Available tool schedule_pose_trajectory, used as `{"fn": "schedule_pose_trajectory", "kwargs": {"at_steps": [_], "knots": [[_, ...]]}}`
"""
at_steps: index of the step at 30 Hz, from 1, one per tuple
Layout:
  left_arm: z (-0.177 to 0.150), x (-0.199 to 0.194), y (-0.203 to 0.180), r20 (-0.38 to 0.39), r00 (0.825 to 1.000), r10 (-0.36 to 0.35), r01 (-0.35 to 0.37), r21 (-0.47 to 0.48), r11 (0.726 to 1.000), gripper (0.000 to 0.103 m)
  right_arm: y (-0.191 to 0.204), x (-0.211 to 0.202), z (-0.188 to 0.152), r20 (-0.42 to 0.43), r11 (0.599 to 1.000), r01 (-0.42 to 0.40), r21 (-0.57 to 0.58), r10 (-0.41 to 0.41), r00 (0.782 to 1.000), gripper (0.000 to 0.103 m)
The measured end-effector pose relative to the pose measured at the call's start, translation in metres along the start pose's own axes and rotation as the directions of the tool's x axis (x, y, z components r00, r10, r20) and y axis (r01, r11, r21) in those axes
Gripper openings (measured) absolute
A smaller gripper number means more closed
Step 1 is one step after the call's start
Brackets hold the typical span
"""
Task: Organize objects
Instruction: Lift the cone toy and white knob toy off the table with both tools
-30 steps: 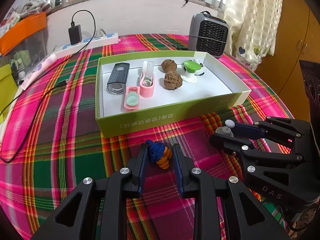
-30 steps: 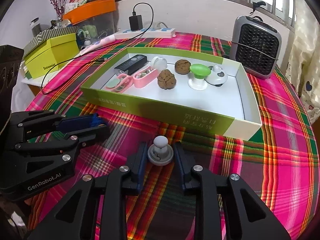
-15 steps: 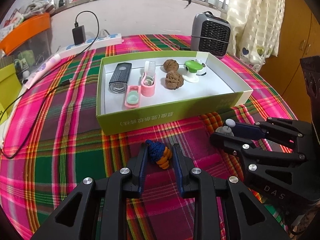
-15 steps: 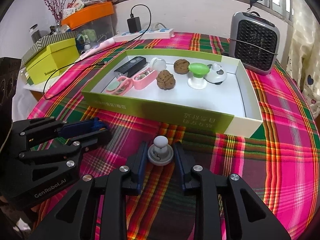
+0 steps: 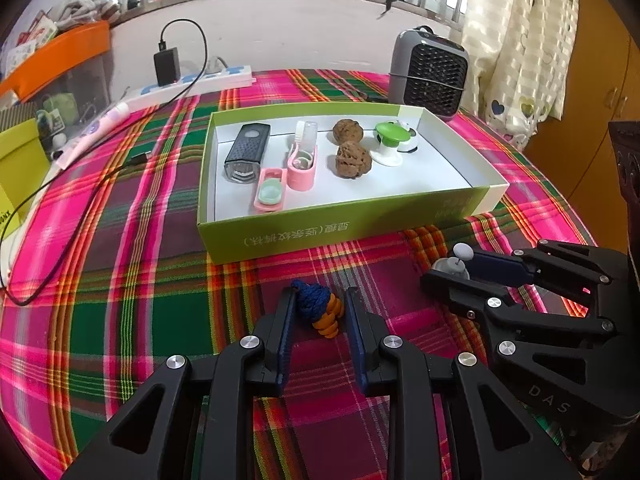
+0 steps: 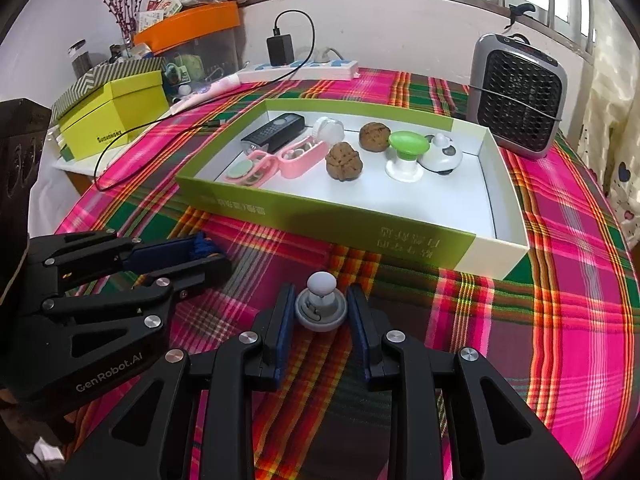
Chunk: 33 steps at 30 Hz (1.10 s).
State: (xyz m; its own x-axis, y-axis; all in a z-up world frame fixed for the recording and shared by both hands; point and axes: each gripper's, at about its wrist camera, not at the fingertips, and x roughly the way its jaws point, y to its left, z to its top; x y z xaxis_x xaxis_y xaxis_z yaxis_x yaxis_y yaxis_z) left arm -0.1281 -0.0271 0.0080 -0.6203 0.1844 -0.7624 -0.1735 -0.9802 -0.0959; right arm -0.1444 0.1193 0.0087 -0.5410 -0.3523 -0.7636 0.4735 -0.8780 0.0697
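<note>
Broadly, a round table (image 5: 100, 320) fills both views, draped in a woven plaid cloth (image 6: 560, 280) of pink, green and orange. Behind it runs a white wall under a barred window, with a cream heart-print curtain (image 5: 516, 40) at far right.

A shallow cardboard box (image 5: 344, 232) sits mid-table, lime green outside, white inside, with white Chinese print on its near wall that is too small to read. Inside lie a black ribbed flashlight (image 5: 246, 152), two pink plastic cases (image 5: 302, 162), two wrinkled brown walnuts (image 5: 352, 159) and a green-topped white knob (image 5: 390, 142).

At far right stands a grey heater (image 6: 518, 94) with a black honeycomb grille. At far left lie a white power strip (image 6: 304, 70) holding a black charger, a yellow-green lidded box (image 6: 114, 118) whose print is too small to read, and an orange bin.

The left gripper (image 5: 318, 310), matte black with blue pads and marked "GenRobot.AI" in the right wrist view, has its jaws clamped on a small knitted toy (image 5: 318, 308), navy above and ribbed orange below, just near of the box. The right gripper (image 6: 320, 308), marked "DAS", has its jaws clamped on a grey round knob (image 6: 320, 308) with a pale ball top, near the box's right corner.
</note>
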Motion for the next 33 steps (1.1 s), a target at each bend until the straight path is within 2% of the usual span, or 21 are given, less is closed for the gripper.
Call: {"fn": "schedule_pose_trajectory", "kwargs": {"at_steps": [18, 33], "knots": [[0.003, -0.004, -0.006, 0.011, 1.000, -0.006, 0.006, 0.007, 1.000, 0.023, -0.002, -0.001, -0.002, -0.007, 1.000, -0.007, 0.003, 0.007, 1.000, 0.027], [0.014, -0.020, -0.013, 0.061, 0.998, -0.011, 0.010, 0.024, 1.000, 0.022, -0.008, -0.019, 0.005, 0.052, 1.000, 0.005, 0.009, -0.006, 0.999, 0.027]]}}
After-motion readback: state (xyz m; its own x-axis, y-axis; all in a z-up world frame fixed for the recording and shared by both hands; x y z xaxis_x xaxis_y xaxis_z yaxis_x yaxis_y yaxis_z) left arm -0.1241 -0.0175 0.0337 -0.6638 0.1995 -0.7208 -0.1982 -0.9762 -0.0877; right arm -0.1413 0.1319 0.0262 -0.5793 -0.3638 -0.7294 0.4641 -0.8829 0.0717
